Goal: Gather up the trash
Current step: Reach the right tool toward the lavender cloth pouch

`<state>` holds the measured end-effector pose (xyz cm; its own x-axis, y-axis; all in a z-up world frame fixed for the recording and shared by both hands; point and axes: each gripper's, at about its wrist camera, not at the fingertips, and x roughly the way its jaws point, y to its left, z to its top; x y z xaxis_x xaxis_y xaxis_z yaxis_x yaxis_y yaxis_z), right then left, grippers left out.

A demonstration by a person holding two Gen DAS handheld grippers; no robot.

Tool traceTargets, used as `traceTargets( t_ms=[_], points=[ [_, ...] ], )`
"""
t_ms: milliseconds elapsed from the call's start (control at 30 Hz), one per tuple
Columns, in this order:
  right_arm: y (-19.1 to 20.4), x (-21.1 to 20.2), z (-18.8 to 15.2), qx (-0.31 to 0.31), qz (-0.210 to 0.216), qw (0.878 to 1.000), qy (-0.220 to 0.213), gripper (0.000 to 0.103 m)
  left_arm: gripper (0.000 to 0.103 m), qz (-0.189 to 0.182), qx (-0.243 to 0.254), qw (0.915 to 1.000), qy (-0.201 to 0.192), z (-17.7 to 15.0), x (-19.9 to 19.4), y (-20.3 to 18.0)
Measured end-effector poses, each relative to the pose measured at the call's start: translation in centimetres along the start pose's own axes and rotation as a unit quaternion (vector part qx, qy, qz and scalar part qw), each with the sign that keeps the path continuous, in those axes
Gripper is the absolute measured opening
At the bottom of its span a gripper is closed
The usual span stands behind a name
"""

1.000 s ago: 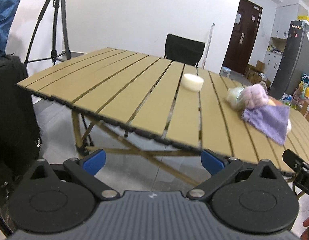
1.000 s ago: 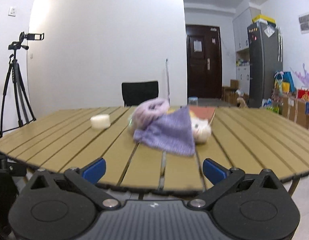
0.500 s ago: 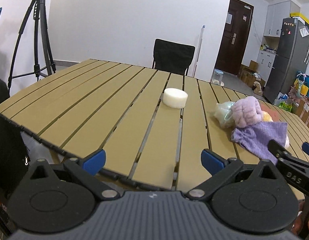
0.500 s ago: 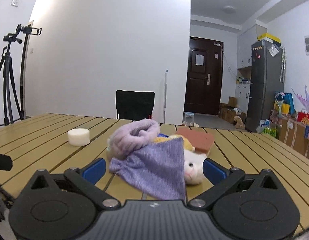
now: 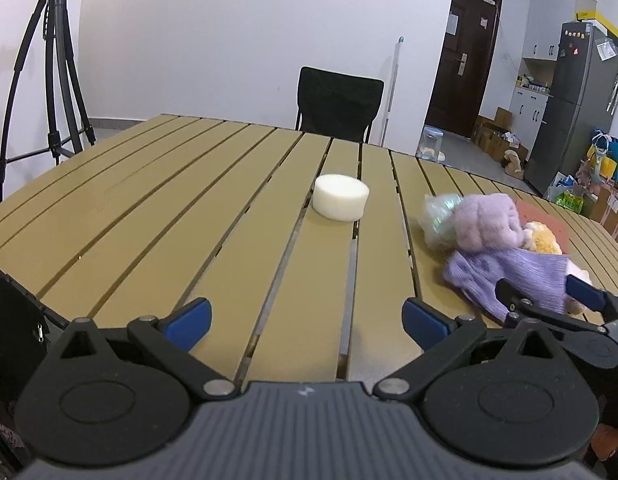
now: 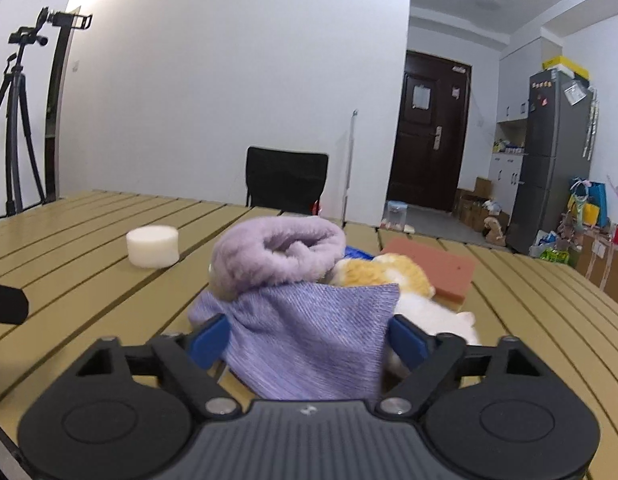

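Table (image 5: 157, 216): tan slats, holds all.
Purple cloth (image 6: 309, 332): on table, front of pile.
R gripper (image 6: 309, 338): jaws just closing, cloth between, pads not visibly pressing.
L gripper (image 5: 305, 316): jaws apart, empty, over table.
Foam disc (image 5: 340, 197): left of cloth.

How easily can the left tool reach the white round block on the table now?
Probably yes. The left tool stands open, pointing at the white round block, with only bare table slats between them. The purple cloth pile lies off to the side.
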<state>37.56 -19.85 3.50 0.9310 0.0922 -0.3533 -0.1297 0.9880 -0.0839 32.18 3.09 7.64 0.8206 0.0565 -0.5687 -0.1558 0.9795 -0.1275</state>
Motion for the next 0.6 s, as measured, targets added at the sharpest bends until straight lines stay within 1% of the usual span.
traceTargets(
  t_ms=[100, 167, 267, 300, 333, 367, 467, 500, 600],
  points=[
    [0.4, 0.2, 0.0, 0.002, 0.02, 1.0, 0.023, 0.075, 0.103, 0.0, -0.002, 1.0, 0.004, -0.2, 0.0, 0.3],
    [0.8, 0.5, 0.2, 0.002, 0.027, 0.999, 0.035, 0.075, 0.103, 0.002, -0.004, 1.0, 0.006, -0.3, -0.1, 0.5],
    [0.8, 0.3, 0.7, 0.02, 0.039, 0.998, 0.043, 0.076, 0.103, 0.004, -0.006, 1.0, 0.005, -0.3, -0.3, 0.8],
    [0.6, 0.3, 1.1, 0.029, 0.046, 0.997, 0.045, 0.08, 0.103, 0.005, -0.007, 1.0, 0.005, -0.3, -0.4, 0.9],
    [0.4, 0.3, 1.3, 0.04, 0.053, 0.997, 0.048, 0.087, 0.103, 0.006, -0.008, 0.9999, 0.004, -0.3, -0.5, 1.0],
    [0.3, 0.3, 1.6, 0.052, 0.062, 0.995, 0.051, 0.09, 0.103, 0.007, -0.01, 0.9999, 0.004, -0.3, -0.6, 1.2],
    [0.5, 1.4, 2.3, 0.064, 0.073, 0.993, 0.066, 0.093, 0.103, 0.012, -0.015, 0.9998, 0.006, -0.2, -0.4, 1.7],
    [0.6, 1.7, 2.4, 0.063, 0.075, 0.992, 0.073, 0.096, 0.103, 0.013, -0.017, 0.9997, 0.007, -0.1, -0.4, 1.8],
    [1.2, 3.0, 2.6, 0.054, 0.069, 0.991, 0.096, 0.098, 0.103, 0.02, -0.021, 0.9995, 0.009, -0.1, -0.1, 2.2]
  ],
)
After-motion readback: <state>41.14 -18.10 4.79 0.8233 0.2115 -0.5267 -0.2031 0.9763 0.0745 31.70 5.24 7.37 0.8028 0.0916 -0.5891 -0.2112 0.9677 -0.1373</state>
